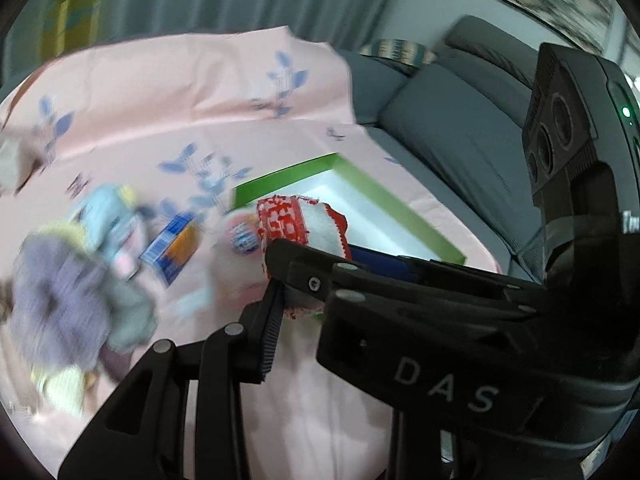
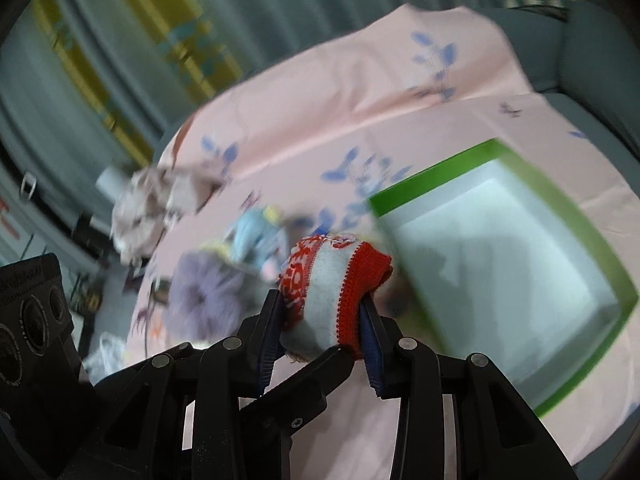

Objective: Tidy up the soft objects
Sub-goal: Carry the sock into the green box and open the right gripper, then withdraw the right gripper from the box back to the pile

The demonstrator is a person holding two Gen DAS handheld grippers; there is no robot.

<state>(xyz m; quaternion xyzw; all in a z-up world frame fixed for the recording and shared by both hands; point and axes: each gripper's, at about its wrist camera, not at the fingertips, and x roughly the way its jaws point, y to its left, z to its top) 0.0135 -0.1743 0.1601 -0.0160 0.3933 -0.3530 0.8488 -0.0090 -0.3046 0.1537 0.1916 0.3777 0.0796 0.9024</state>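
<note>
Two grippers share one small knitted bundle (image 2: 334,292): a pale grey sock-like piece with red patterned bands and a red zigzag edge, soft and rolled into a rounded lump. The right gripper (image 2: 322,320) pinches it between its ribbed blue pads, jaws narrowed onto the cloth. The left gripper (image 1: 280,280) also has its jaws drawn close on the same bundle, a fold of the knit caught at its near pad; its other finger is partly hidden by the right gripper's black body, which crosses in front.

By my reading, the step in hand is carrying this bundle to the green-rimmed white tray (image 2: 560,216), which lies just right of it on the pink leaf-printed sheet (image 2: 320,120). Next would come lowering it over the tray's flat white floor and easing both grips off together so the roll stays closed.

Further left lie a fuzzy lilac item (image 2: 200,296), a light blue cloth (image 2: 252,228) and a beige crumpled one (image 2: 148,204), all blurred. A grey sofa (image 1: 460,128) stands at far right.
</note>
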